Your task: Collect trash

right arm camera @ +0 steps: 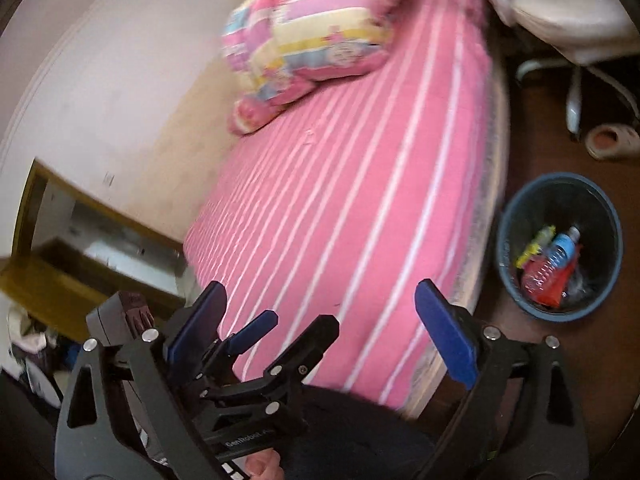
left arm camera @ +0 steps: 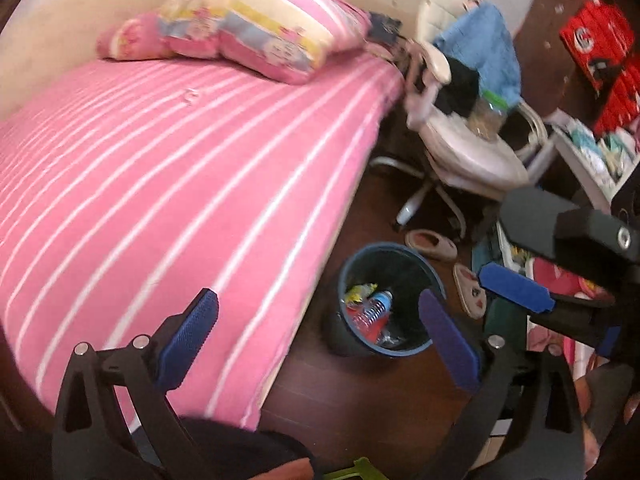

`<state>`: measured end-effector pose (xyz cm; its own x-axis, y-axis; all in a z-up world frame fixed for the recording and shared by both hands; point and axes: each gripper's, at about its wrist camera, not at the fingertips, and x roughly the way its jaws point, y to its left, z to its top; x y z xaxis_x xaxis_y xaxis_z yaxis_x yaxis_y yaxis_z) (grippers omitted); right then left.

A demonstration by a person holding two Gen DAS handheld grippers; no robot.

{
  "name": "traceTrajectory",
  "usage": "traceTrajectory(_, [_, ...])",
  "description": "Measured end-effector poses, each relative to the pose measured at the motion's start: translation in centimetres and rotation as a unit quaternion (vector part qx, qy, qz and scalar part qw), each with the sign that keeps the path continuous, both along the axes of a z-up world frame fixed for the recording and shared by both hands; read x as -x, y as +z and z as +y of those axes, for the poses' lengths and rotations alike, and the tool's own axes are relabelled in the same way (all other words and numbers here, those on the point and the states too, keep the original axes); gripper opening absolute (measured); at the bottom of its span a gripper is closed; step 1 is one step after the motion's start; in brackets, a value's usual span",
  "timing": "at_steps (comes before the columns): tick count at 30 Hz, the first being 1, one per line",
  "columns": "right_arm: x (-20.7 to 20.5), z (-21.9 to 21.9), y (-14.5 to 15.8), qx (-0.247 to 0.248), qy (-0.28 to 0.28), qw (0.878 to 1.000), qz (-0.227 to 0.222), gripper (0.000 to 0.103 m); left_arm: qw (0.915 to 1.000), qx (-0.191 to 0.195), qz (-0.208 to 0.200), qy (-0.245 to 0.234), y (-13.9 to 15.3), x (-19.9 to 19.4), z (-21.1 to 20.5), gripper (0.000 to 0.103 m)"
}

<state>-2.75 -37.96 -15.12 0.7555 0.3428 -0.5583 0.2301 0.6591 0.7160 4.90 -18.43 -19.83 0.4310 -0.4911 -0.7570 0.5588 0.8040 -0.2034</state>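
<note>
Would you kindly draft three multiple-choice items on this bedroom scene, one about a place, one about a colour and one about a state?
1. Where does the trash bin stand?
A. On the bed
B. On the floor beside the bed
C. On the chair seat

2. What colour is the bed sheet?
A. Pink with white stripes
B. Plain green
C. Black with yellow dots

3. How is the right gripper?
A. Shut on a bottle
B. Shut on a wrapper
C. Open, holding nothing

Answers:
1. B: the bin sits on the dark floor at the mattress edge, with a bottle already inside.
2. A: both views show pink fabric crossed by white lines.
3. C: its blue fingers stand wide apart with nothing between them; the left gripper is open too.
</note>
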Motion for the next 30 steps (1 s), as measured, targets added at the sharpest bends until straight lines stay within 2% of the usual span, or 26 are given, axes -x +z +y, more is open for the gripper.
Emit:
traceTrajectory(5, [-0.8,4.4,2.1,0.036,0.042,0.998,-0.013,0.096,0.9989,0.020,-0.008,0.042,2.3,-0.1,4.9,0.097])
traceTrajectory(11, [-1.8,10.1,3.6,0.094,0.095,0.991,-0.027,0.097,0.9952,0.029,-0.013,0.093,3.5,-0.3,10.6,0.097])
traceTrajectory(19, [-3.1,17.7,4.7,0.212,0.139,0.965,-0.062,0.098,0.9849,0.023,-0.020,0.170,3.3,-1.2,17.7,0.097])
traceTrajectory(25, [-4.5,21.4,4.3,0.228,0.161,0.958,-0.072,0.098,0.9770,0.018,-0.024,0.211,2.9,-1.6,22.4,0.098])
traceTrajectory(30, [-5.2,23.6,4.1,0.246,0.171,0.951,-0.076,0.098,0.9731,0.017,-0.022,0.229,2.3,-2.3,24.3,0.098])
